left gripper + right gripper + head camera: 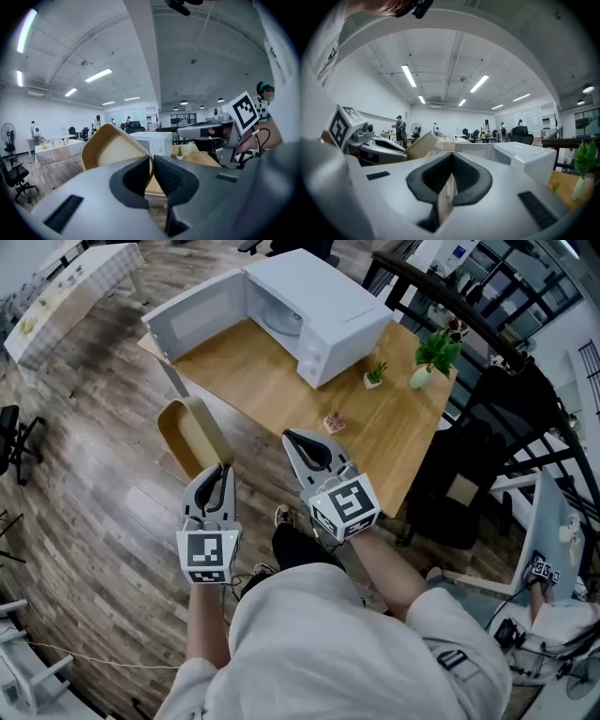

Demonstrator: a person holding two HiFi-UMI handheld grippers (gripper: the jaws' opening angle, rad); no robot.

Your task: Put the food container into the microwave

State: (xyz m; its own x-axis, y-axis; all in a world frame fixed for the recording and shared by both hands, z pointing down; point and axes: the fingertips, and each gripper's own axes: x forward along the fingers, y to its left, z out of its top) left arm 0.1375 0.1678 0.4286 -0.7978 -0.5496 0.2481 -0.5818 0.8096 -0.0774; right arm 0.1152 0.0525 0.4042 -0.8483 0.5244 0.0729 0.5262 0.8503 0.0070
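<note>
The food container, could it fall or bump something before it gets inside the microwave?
The container hangs tilted from the left gripper, pinched only at its rim, so it might slip or swing. The open door of the microwave stands on that same side, so the container could bump it going in.

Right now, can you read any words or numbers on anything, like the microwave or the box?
No text here can be read.
The microwave: no label or numbers show.
The container: plain, no print.
The left gripper and the right gripper: their cubes carry black-and-white square patterns, not letters.
The shirt: some dark print, too blurred to read.
</note>
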